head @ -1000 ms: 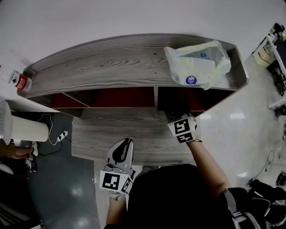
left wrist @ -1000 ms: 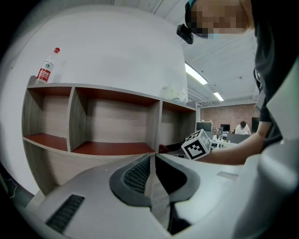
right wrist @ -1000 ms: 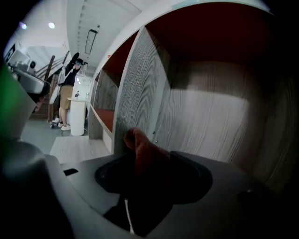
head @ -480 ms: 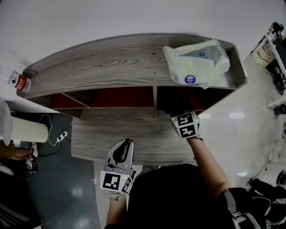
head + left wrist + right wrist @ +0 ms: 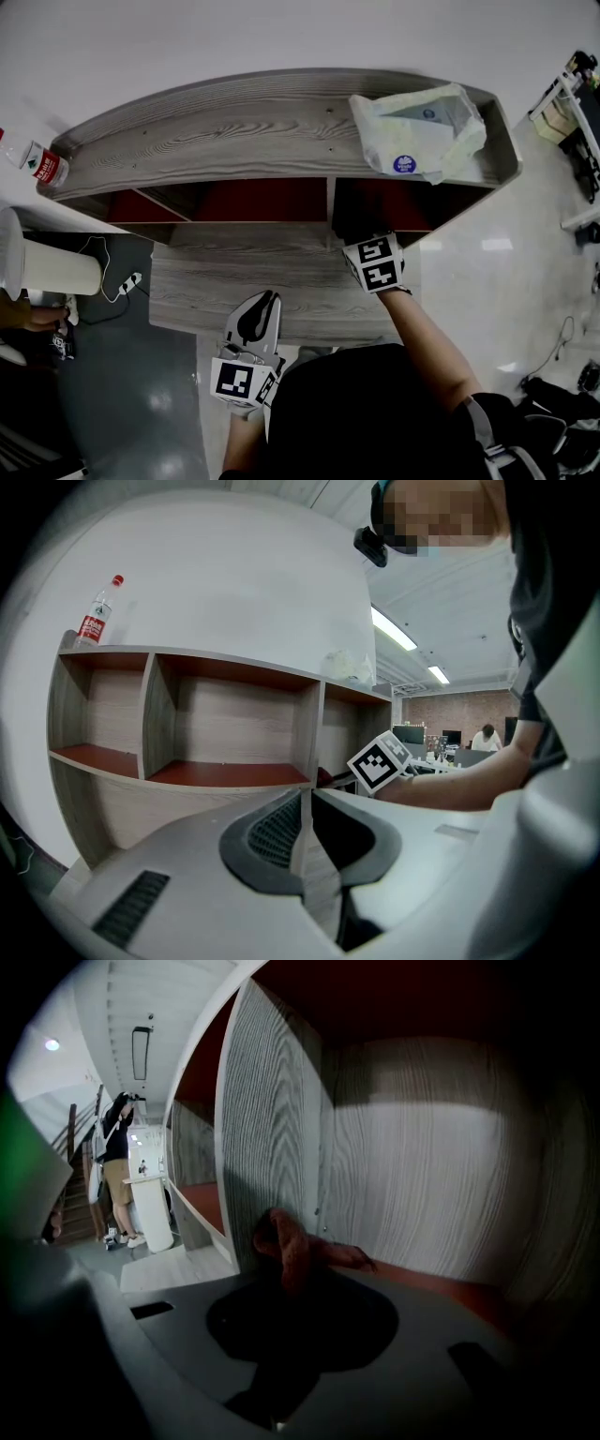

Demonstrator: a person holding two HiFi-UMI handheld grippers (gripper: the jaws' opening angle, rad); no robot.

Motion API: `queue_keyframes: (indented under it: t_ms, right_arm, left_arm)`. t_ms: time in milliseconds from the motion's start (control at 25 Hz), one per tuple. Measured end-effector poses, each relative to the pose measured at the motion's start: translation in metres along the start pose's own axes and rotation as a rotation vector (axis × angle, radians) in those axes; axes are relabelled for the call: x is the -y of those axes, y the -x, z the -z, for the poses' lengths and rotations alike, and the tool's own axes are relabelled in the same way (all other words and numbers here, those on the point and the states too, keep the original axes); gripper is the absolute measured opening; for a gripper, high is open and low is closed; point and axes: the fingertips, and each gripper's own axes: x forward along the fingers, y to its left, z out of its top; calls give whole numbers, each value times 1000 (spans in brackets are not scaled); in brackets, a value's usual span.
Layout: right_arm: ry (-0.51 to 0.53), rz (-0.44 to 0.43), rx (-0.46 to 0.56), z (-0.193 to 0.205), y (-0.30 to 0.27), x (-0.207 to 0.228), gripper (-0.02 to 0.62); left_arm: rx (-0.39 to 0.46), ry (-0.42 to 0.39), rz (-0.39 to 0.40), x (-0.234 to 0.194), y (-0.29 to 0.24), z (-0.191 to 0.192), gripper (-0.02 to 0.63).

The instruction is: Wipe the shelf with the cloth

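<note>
Reaches right gripper [image 5: 286, 1274] into the right-hand compartment of the shelf [image 5: 234, 141], at 1 o'clock from the person's body in head view. Shows only its marker cube [image 5: 375, 264] there, tips hidden under the top board. Pinches the reddish-brown cloth [image 5: 289, 1239] between right fingers [image 5: 361, 1330], just closed down onto it, with a bunched fold standing up between the pads. Leaves rest of cloth trailing toward 3 o'clock on the red compartment floor, just beside the grey divider wall at 11 o'clock in right gripper view. Holds left gripper [image 5: 270, 298] at 6 o'clock, near the body, by the front edge of the lower board, pointing at 12 o'clock. Holds left fingers [image 5: 267, 836] pressed together, nothing between them. Carries on shelf top a pale plastic bag [image 5: 417, 131] at 1 o'clock and an upright bottle [image 5: 42, 167] with red label at the 10 o'clock end. Has a white cylinder [image 5: 47, 267] and a power strip [image 5: 129, 283] near the floor at 9 o'clock.
</note>
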Motion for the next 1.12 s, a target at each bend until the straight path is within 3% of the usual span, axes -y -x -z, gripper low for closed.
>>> queue_keyframes:
  t_ms: [120,320,560,1120]
  right_arm:
    - [-60,-12,35,-3,0,-4,54]
    - [-256,-114,138,-11,4,-4,51]
    - [-370,-171,249,-30,15,-3,49]
    - [-721,-442,641,-138,76,14,48]
  left_arm:
    - [0,1,-4,-1,3,0,43]
    - [-3,2,-13,-4,5,1,43]
    - [-4,-2,-5,-1,1,0,43]
    - [-9,-7,9,3,-7,-1,43]
